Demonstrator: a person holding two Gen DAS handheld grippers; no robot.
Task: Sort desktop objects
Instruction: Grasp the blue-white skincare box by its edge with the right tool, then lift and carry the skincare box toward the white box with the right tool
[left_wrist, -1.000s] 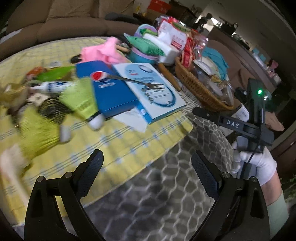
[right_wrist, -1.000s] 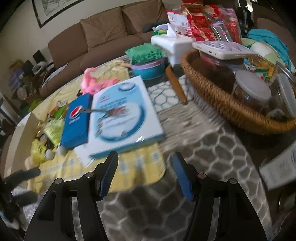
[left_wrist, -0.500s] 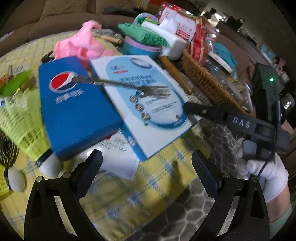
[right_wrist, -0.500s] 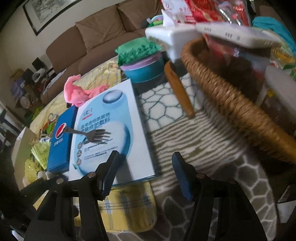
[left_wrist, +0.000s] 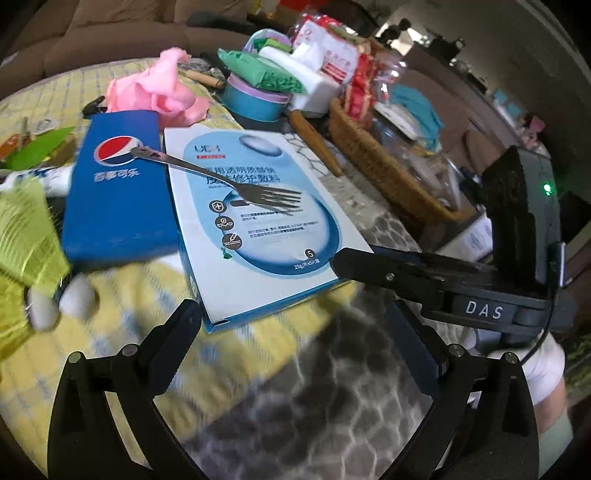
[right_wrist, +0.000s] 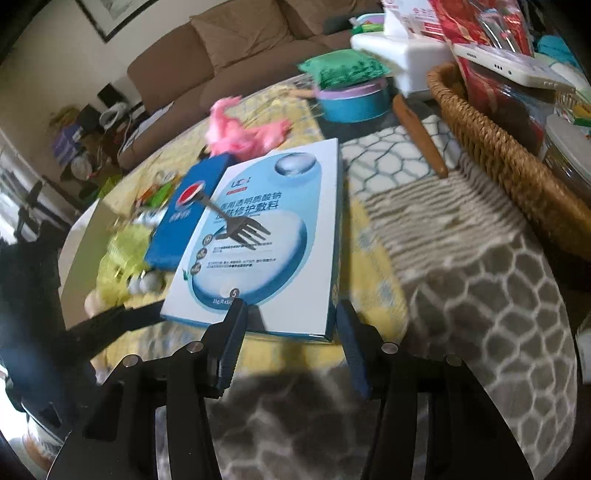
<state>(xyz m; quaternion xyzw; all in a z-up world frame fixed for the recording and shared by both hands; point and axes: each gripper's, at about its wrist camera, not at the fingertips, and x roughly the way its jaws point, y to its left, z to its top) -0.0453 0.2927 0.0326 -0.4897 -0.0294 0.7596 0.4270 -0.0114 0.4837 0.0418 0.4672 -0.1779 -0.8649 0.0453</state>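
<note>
A white and blue flat box (left_wrist: 258, 236) (right_wrist: 273, 236) lies on the yellow checked cloth, partly over a blue Pepsi box (left_wrist: 118, 206) (right_wrist: 184, 218). A metal fork (left_wrist: 221, 177) (right_wrist: 236, 225) rests across both boxes. My right gripper (right_wrist: 290, 325) is open, its fingertips at the flat box's near edge, by the right corner. In the left wrist view the right gripper (left_wrist: 424, 273) shows from the side, tip at that corner. My left gripper (left_wrist: 295, 321) is open and just short of the box's near left corner.
Yellow-green shuttlecocks (left_wrist: 26, 229) (right_wrist: 122, 251) lie left of the Pepsi box. Behind are a pink cloth (left_wrist: 159, 92), a teal bowl (left_wrist: 251, 99) and a white tissue box (left_wrist: 314, 81). A full wicker basket (left_wrist: 388, 173) (right_wrist: 509, 158) stands at the right, a wooden handle (right_wrist: 421, 136) beside it.
Both grippers have moved forward toward the flat white and blue box. The right gripper's tips now reach its near edge. Both stay open.
</note>
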